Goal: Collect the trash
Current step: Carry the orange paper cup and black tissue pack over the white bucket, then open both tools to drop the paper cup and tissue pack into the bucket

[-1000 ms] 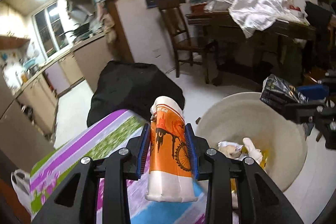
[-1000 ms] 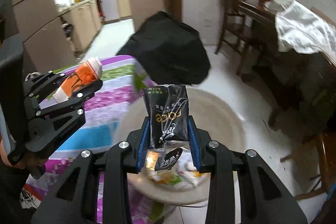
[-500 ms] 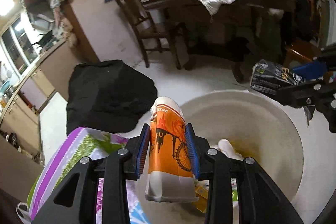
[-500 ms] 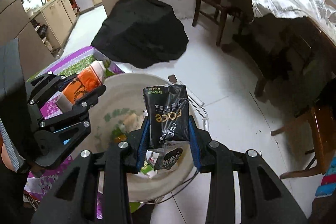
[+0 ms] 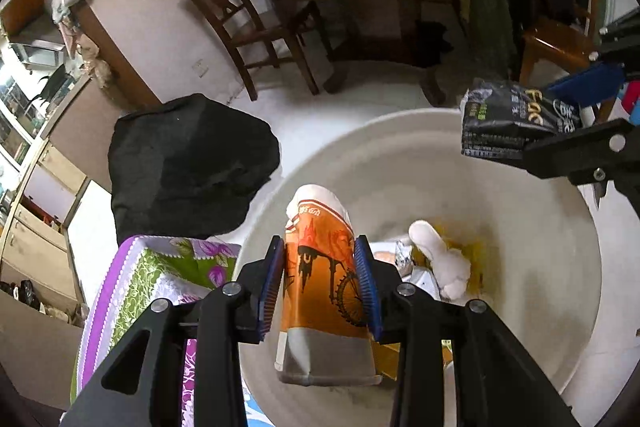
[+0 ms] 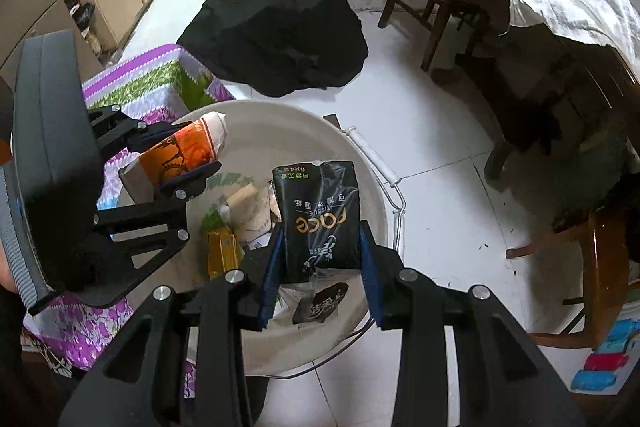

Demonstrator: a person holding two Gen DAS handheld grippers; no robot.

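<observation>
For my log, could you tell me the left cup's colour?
Orange with a black bicycle print, white ends, on the cup; left wrist view.

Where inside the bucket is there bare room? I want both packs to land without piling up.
The bucket is bare along its far wall, towards the black bag. Its near middle is crowded: yellow carton, paper cup, wrappers. The orange pack and the black tissue pack hang above it.
</observation>
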